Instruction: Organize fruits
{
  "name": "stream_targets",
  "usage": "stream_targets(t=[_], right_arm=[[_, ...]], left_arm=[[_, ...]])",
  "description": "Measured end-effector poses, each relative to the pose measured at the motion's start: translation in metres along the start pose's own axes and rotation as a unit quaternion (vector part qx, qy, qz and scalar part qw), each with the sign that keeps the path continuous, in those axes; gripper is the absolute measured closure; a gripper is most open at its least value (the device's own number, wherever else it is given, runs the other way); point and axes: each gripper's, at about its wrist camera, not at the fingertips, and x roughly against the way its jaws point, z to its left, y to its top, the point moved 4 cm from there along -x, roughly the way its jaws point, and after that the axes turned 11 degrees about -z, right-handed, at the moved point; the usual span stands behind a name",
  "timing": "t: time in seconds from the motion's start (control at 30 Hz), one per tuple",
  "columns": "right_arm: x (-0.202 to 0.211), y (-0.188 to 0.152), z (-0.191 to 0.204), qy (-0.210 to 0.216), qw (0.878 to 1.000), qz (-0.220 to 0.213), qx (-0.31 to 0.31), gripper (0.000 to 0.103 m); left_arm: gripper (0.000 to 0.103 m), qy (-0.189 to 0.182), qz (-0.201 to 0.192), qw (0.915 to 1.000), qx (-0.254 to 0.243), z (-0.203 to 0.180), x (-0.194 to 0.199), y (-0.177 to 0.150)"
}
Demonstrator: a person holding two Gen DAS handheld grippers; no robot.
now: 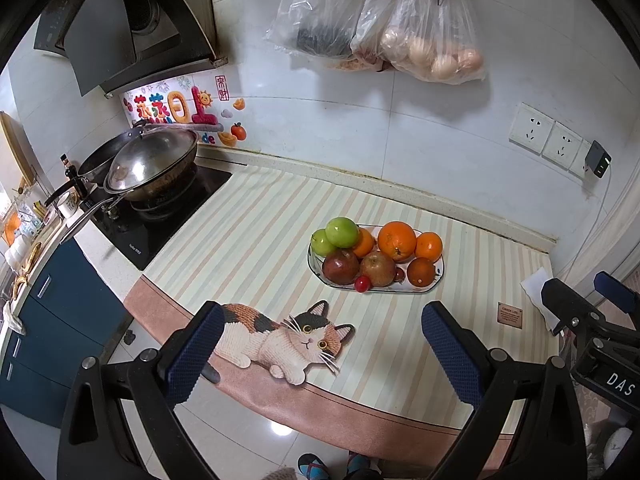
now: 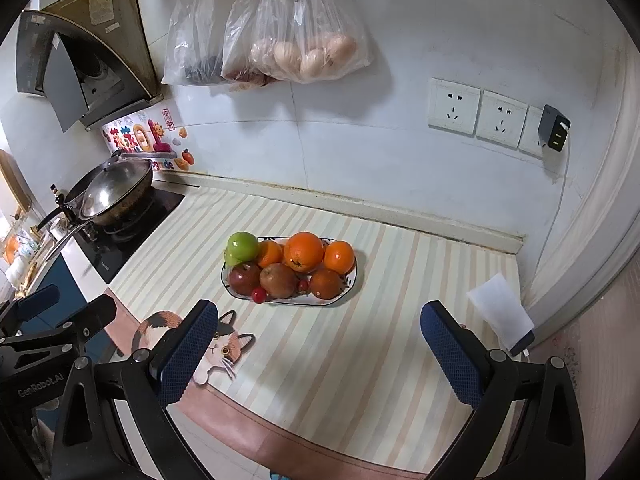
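Note:
A white plate [image 1: 427,289] [image 2: 354,278] on the striped mat holds piled fruit: green apples [image 1: 341,232] [image 2: 243,246], oranges [image 1: 397,240] [image 2: 304,251], red apples [image 1: 341,266] [image 2: 279,280] and a small red tomato [image 1: 363,283] [image 2: 259,295]. My left gripper [image 1: 324,350] is open and empty, held back near the counter's front edge, short of the plate. My right gripper [image 2: 320,354] is open and empty, also near the front edge. Each gripper shows at the side of the other's view.
A wok with lid [image 1: 154,164] [image 2: 116,192] sits on the stove at left. Plastic bags [image 1: 432,40] [image 2: 296,52] hang on the wall above. A white paper [image 2: 502,314] lies at the mat's right end. Wall sockets with a charger [image 2: 554,128] are at right.

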Motion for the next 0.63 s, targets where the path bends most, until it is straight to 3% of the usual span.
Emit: stream_targets(t=[0.63], right_arm=[[0.0013,0.0014,-0.0012,0.0,1.0,0.0,0.001,0.0]], left_arm=[[0.002,-0.002,-0.003,1.0,-0.002,-0.0049,0.0025,0.0003]])
